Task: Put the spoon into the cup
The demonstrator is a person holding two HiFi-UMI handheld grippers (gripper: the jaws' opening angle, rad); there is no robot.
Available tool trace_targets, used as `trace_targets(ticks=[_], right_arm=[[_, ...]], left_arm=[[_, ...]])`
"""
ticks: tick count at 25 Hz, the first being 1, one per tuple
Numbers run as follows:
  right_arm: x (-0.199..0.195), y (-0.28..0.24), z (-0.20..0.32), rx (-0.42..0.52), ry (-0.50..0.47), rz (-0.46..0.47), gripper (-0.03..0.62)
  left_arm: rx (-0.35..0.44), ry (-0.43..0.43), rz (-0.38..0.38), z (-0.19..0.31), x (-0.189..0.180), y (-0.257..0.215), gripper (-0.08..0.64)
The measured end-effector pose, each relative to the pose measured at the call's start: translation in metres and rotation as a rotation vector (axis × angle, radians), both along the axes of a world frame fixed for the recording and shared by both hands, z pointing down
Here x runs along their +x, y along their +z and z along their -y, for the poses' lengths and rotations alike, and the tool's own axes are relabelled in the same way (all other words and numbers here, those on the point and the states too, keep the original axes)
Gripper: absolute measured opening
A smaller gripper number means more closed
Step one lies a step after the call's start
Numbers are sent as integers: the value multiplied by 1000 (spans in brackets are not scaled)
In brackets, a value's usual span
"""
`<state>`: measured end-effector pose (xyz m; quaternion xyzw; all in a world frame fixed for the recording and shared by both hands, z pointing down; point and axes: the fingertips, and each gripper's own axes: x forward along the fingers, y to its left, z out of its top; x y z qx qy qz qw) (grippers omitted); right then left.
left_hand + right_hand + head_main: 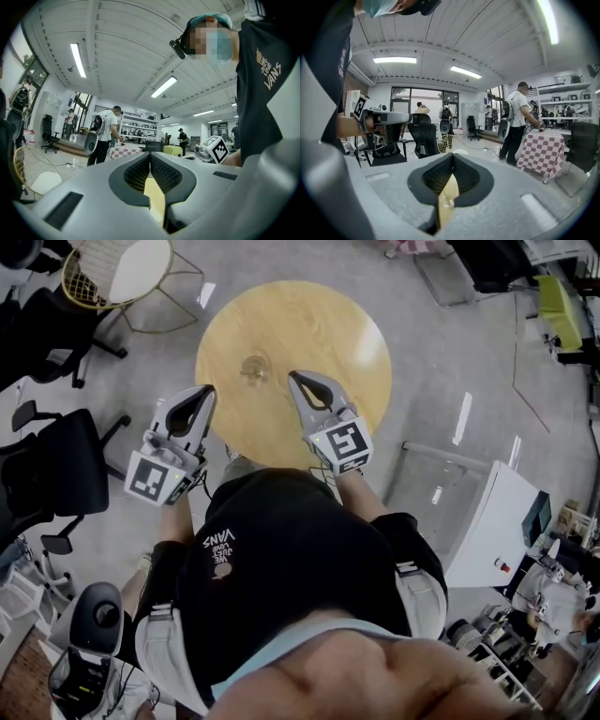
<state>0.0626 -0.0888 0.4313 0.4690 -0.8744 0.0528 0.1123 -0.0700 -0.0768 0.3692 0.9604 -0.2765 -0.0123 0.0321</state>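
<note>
Person's shirt (291, 549) overlaps round table (314, 338) bearing cup (253, 368).

The round table (323, 338) lies open around the lone cup (253, 369).

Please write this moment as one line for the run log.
left gripper: shut, empty | right gripper: shut, empty | cup: on round table, not held | spoon: cannot make out

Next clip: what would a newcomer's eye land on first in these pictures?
A round wooden table fills the middle of the head view, bare except for one clear cup left of its centre. The left gripper and right gripper are held side by side at its near edge, fingers closed on nothing. No spoon can be made out.
</note>
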Motion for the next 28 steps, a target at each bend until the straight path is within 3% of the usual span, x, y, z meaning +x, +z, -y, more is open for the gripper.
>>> trace_targets(ticks=[5,10,19,28], right_arm=[[13,-7,-6,4,17,4,-3],[30,-15,-12,-2,34,16,-3],[49,-24,-20,-1,62,4,-3],[50,-27,-25,-6,60,6,-3]], left_arm=[[-37,1,0,-2,12,-3,-3],[14,19,1,0,21,-5,-3],[20,29,-11,-1,31,-12,-3],[-38,13,-7,-6,35,-17,-3]])
